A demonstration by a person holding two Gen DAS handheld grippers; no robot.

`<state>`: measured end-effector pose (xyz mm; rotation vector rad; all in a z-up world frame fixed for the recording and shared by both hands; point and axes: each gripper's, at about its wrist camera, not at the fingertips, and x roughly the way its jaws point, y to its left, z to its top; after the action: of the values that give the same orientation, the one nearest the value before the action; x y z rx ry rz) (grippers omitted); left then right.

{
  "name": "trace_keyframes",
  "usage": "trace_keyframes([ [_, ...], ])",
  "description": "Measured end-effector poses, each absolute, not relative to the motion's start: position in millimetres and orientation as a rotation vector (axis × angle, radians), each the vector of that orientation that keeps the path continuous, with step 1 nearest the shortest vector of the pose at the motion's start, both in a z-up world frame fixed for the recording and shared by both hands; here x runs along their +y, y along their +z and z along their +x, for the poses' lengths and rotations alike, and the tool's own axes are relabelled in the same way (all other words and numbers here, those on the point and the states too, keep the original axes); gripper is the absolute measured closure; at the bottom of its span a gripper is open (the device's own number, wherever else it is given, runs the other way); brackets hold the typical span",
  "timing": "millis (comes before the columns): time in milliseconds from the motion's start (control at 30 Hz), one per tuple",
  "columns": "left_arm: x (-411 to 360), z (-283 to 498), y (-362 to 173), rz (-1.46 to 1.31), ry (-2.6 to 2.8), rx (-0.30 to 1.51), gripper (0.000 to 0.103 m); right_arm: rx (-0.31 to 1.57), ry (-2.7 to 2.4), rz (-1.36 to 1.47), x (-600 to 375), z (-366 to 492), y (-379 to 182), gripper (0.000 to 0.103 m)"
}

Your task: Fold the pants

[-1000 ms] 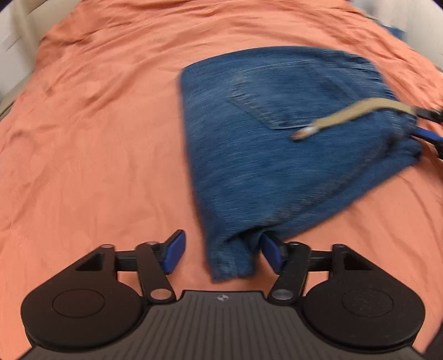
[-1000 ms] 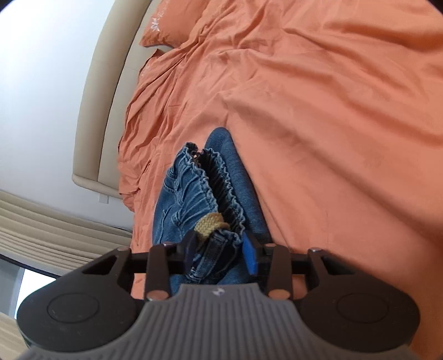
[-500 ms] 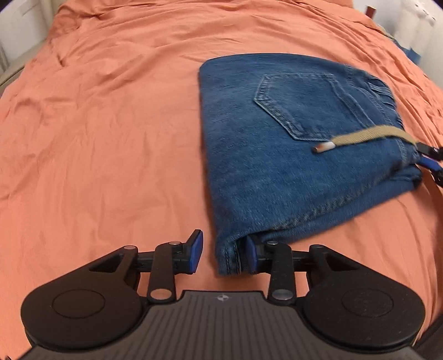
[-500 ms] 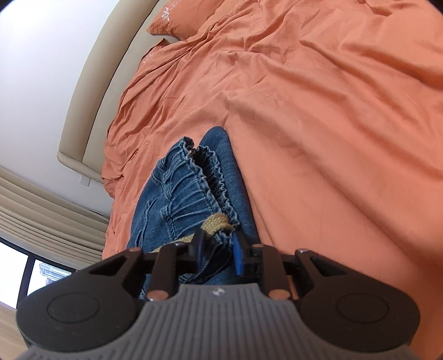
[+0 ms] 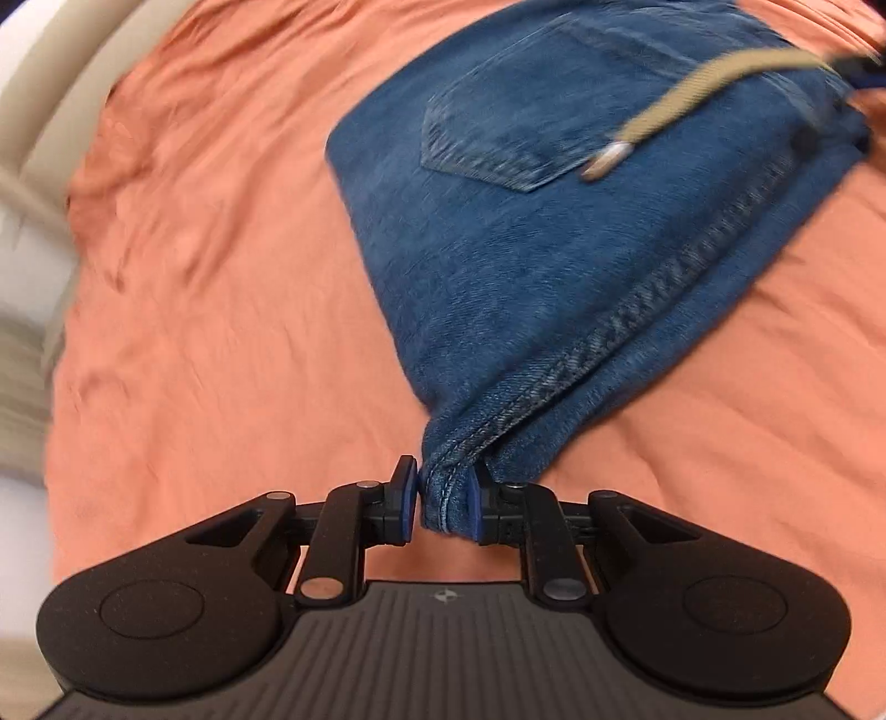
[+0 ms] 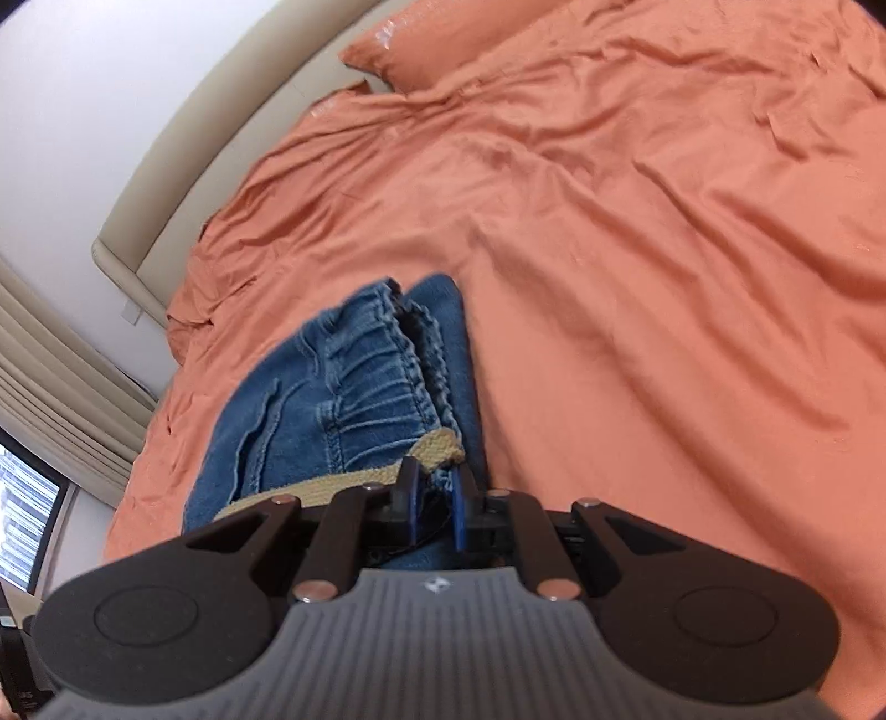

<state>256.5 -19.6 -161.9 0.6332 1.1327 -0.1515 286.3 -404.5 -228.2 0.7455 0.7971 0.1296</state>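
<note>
The folded blue denim pants lie on the orange bedspread, back pocket up, with a tan drawstring across them. My left gripper is shut on the hemmed near corner of the pants. In the right wrist view, my right gripper is shut on the gathered waistband of the pants, right by the tan drawstring. The right gripper's blue tip shows at the far right of the left wrist view.
The orange bedspread stretches wide to the right of the pants. An orange pillow and a beige headboard lie at the far end. Curtains and a window are at the left.
My left gripper has closed onto the near corner of the pants and lifted and pulled it. The right gripper has kept its hold on the waistband while both views swung.
</note>
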Motion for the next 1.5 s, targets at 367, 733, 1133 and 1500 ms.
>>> trace_keyframes([
  [367,1.7,252.1,-138.1,0.520,-0.142,1.205,0.076,0.844,0.106,0.641,-402.1,285.4,-229.7,0.088],
  [733,-3.3,255.9,-82.9,0.528,-0.113,1.065,0.041,0.678,0.181,0.513,-405.2,280.1,-186.9,0.044],
  [1133,37.6,341.7,-111.9,0.009,-0.153,1.040,0.024,0.767,0.255,0.760,-420.2,328.3,-227.0,0.037],
  [1500,93.0,385.1,-188.8,-0.536,-0.203,1.120,0.025,0.830,0.346,0.929,-423.9,368.2,-268.2,0.055],
])
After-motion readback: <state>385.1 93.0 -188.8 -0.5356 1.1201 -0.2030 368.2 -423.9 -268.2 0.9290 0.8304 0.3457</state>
